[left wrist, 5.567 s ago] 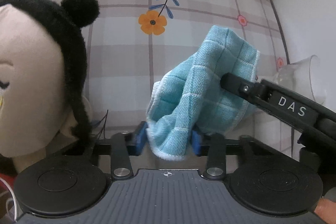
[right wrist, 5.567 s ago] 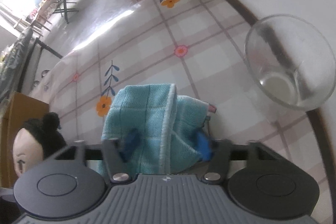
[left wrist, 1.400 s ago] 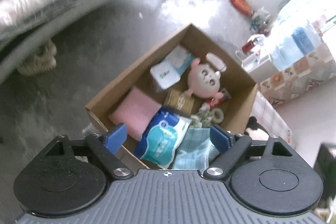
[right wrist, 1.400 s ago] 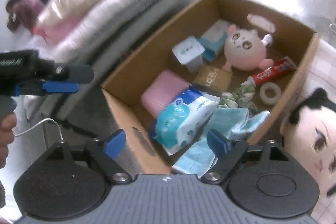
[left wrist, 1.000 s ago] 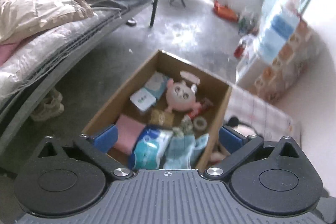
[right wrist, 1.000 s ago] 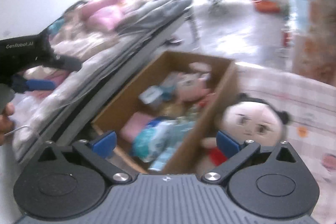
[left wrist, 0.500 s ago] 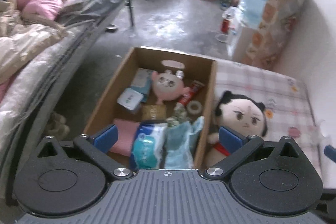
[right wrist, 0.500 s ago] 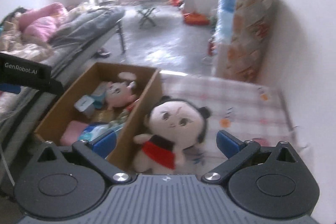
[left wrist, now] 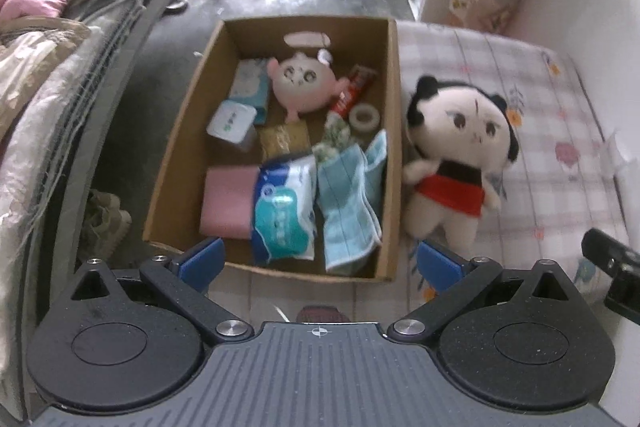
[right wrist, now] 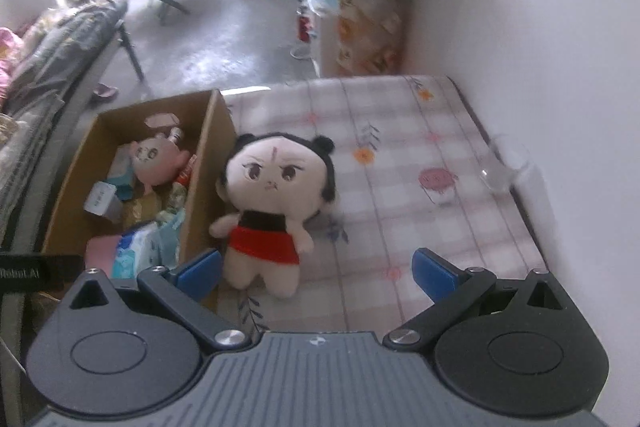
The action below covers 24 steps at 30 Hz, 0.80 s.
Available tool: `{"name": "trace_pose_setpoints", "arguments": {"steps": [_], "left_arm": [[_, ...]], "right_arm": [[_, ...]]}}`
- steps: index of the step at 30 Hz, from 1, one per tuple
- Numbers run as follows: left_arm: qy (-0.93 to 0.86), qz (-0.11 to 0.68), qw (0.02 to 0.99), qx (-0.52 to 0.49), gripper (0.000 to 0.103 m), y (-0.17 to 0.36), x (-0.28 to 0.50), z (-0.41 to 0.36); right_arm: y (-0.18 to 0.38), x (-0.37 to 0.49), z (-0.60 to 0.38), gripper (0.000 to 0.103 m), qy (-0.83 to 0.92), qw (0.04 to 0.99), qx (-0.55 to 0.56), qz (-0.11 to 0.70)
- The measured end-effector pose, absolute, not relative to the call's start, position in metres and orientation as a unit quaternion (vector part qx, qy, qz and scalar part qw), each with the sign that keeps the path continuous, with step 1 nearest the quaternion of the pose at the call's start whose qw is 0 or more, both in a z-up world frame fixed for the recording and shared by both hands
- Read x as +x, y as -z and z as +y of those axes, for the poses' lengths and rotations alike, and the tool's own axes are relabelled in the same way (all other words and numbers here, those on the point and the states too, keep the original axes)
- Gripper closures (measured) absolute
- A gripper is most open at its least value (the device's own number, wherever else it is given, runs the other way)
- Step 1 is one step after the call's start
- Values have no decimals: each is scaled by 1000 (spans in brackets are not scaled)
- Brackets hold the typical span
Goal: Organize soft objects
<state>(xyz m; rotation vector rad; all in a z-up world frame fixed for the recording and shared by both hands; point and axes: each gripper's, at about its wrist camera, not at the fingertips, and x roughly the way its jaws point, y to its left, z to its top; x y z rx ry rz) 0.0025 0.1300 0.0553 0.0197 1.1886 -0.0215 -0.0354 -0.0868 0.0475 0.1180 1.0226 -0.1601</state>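
A cardboard box (left wrist: 394, 131) (right wrist: 208, 167) stands beside a checked tablecloth. Inside lie a blue cloth (left wrist: 350, 203), a pink round plush (left wrist: 302, 83) (right wrist: 154, 161), a wipes pack (left wrist: 282, 211) and a pink pad (left wrist: 228, 201). A black-haired doll in a red skirt (left wrist: 458, 151) (right wrist: 274, 199) lies on the cloth against the box's right wall. My left gripper (left wrist: 320, 263) hovers open above the box's near edge, holding nothing. My right gripper (right wrist: 316, 273) is open and empty, high over the doll's legs.
A clear glass bowl (right wrist: 506, 167) sits at the table's right edge by the white wall. A bed with bedding (left wrist: 48, 59) runs along the left. The box also holds a toothpaste tube (left wrist: 354, 91), a tape roll (left wrist: 364, 115) and small packets.
Both grippers let go of the blue cloth, which now lies in the box. They have pulled back and up, swinging to face the box and doll from higher.
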Motion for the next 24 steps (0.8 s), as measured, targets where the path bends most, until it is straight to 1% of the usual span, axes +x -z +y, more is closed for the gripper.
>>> {"name": "trace_pose_setpoints", "arguments": {"steps": [7,24], "left_arm": [[44,583,811,24,0,-43,-3,122],[122,583,801,69,0,-38,-8,101]], "right_arm": [[-45,-46,-85,0,95,854,64,508],[-43,-59,-88,0,149,832,88,526]]}}
